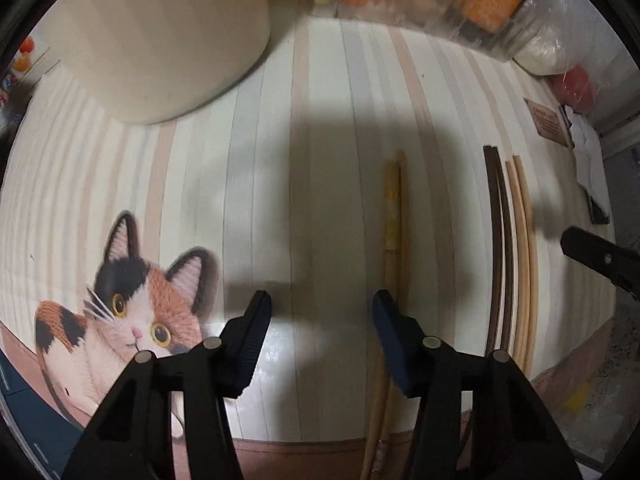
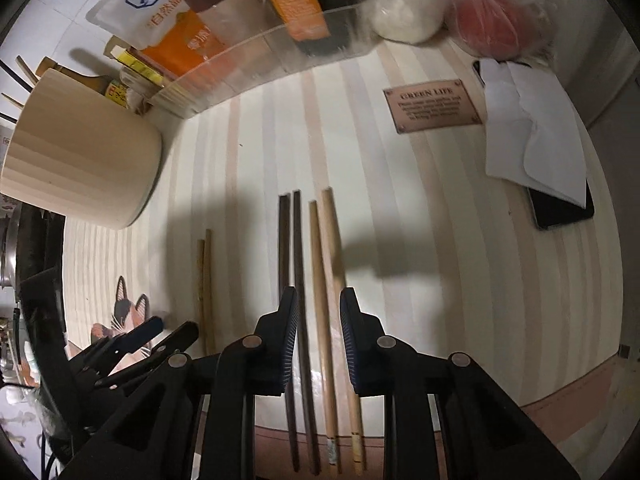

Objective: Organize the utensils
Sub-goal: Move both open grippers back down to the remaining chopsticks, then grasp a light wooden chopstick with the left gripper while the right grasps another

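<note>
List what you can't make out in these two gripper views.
- Cream holder, right view: its contents sit behind its wall.
- Light chopsticks, left view: near ends hidden behind the left gripper.
- Packets in the clear bin, left view: blurred, cut off by the top edge.
- Plaque, right view: small print unreadable.

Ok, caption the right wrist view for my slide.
Right gripper straddles dark and light chopsticks on the striped mat.

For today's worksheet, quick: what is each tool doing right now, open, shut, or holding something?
Left tool: open, holding nothing; the thin bamboo chopsticks lie by its right finger.
Right tool: open around one dark chopstick and the light wooden chopsticks, not gripping yet.
</note>
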